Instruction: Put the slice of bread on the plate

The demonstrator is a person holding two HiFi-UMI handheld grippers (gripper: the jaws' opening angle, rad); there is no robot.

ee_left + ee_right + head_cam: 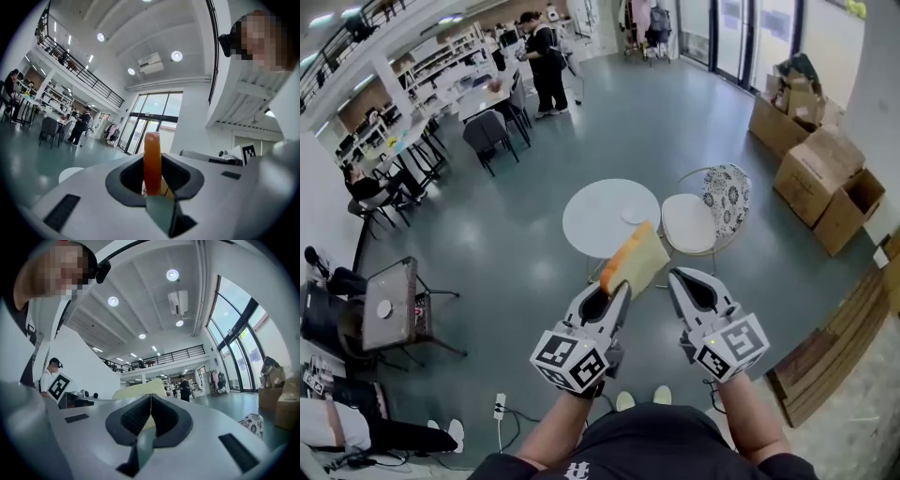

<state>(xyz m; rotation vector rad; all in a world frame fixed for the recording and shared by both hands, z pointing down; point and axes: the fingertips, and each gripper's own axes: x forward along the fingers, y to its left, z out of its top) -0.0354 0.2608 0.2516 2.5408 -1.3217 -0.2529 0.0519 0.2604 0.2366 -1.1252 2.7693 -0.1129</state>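
Grey square side table [390, 298], count one, stands at the far left of the floor. Grippers: two, side by side and near the person.

The left gripper [615, 292] has its jaws drawn narrow and clamped on the one slice of bread [636, 262]. The slice has an orange crust and a pale face. It is held in the air and sticks up and to the right out of the jaws. In the left gripper view it stands edge-on, upright between the pads.

Beyond the slice is one round white table [592, 220]. One pale plate [635, 215] lies on its right part, with nothing on it.

The right gripper [679, 280], just right of the slice, has its jaws together with nothing between them.

One chair [692, 223], white seat and patterned back, stands right of the round table. At least three cardboard boxes [821, 171] sit along the far right.
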